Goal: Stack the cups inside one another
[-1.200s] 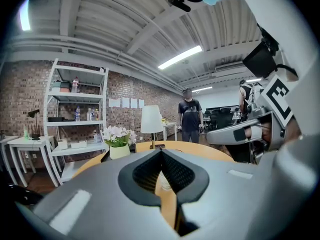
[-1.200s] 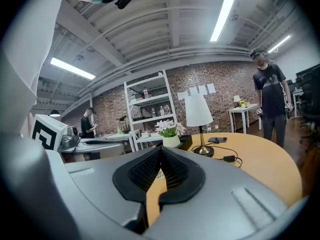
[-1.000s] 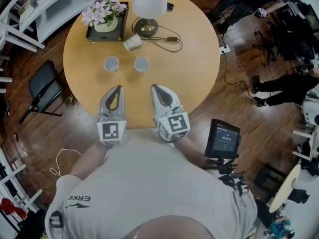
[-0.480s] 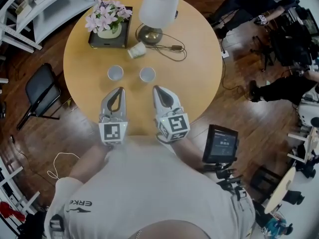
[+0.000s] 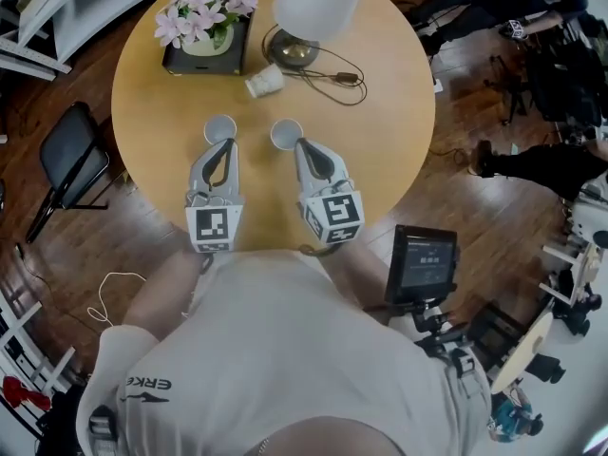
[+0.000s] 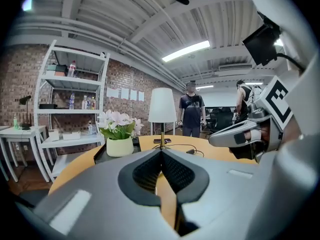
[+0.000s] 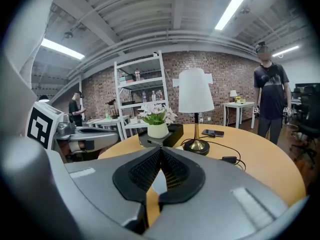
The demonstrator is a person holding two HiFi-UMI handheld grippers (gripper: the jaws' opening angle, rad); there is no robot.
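Note:
Two white cups stand upright on the round wooden table (image 5: 380, 150): the left cup (image 5: 219, 127) and the right cup (image 5: 284, 134). A third white cup (image 5: 263, 84) lies on its side farther back, near the lamp base. My left gripper (image 5: 225, 143) is shut and empty, its tip right at the near rim of the left cup. My right gripper (image 5: 302, 144) is also shut and empty, its tip beside the right cup. In the right gripper view the shut jaws (image 7: 161, 150) mostly hide a white cup (image 7: 159, 183). In the left gripper view the jaws (image 6: 161, 151) meet at the tip.
A white-shaded lamp (image 5: 318, 3) with a brass base, its cable (image 5: 337, 72) and a flower pot (image 5: 202, 22) on a black tray fill the table's far side. A black chair (image 5: 66, 160) stands left; a screen on a stand (image 5: 424, 264) stands right. People are in the room.
Both grippers have moved forward over the table and lower, from well short of the two upright cups to right up against them. Both stay shut.

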